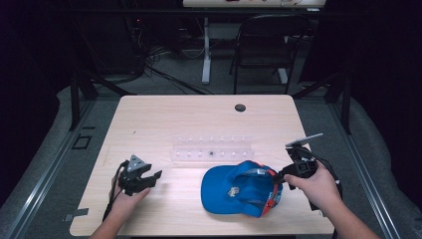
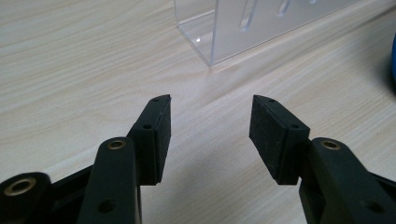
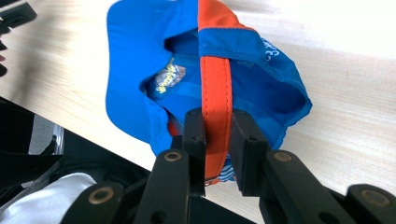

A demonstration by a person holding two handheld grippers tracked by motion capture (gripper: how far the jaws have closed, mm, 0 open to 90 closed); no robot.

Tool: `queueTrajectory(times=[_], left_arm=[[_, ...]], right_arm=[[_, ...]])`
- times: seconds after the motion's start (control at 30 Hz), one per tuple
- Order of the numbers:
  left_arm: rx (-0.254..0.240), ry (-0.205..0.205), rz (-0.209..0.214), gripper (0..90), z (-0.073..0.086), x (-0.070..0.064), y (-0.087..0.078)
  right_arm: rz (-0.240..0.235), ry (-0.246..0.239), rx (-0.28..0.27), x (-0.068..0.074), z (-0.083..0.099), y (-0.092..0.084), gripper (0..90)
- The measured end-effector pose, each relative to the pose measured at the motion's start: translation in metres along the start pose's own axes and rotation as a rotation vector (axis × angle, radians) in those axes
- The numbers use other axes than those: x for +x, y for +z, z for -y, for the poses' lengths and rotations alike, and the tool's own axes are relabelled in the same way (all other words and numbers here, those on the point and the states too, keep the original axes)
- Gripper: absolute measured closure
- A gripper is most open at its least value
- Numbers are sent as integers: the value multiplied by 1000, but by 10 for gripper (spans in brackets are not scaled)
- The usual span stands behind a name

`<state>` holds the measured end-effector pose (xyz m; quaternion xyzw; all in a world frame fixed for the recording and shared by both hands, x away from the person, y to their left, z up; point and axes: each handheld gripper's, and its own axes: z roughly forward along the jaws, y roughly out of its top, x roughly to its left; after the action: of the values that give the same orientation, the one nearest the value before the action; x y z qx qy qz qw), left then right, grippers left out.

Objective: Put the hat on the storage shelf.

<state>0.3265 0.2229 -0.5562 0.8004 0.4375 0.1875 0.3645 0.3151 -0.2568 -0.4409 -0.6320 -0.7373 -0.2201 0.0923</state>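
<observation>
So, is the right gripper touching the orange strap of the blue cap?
Touching. In the right gripper view, the right gripper has both jaws closed on the orange strap of the blue cap, the strap pinched between the pads with no gap.

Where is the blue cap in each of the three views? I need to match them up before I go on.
High view: the blue cap lies near the table's front edge, right of centre, at the right gripper.
Left gripper view: a blue sliver at the right edge, probably the cap.
Right gripper view: the cap is upper centre, its orange strap clamped between the jaws.
Shared landmark: the light wooden table.
</observation>
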Motion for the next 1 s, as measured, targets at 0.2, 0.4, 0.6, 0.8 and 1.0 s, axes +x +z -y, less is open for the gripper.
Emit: queueTrajectory(times=[0.2,0.4,0.6,0.8,1.0], left_arm=[[-4,4,-4,480,0,-1,1],[4,2,0,479,1,-1,2],[5,4,1,479,1,-1,2],[7,8,2,479,1,-2,3],[7,13,3,479,0,-2,2]], right_arm=[[18,8,13,7,-6,-6,772],[47,29,13,12,-11,-11,772],[71,20,22,19,-14,-19,772],[86,10,36,25,-19,-28,771],[71,18,21,32,-26,-40,772]])
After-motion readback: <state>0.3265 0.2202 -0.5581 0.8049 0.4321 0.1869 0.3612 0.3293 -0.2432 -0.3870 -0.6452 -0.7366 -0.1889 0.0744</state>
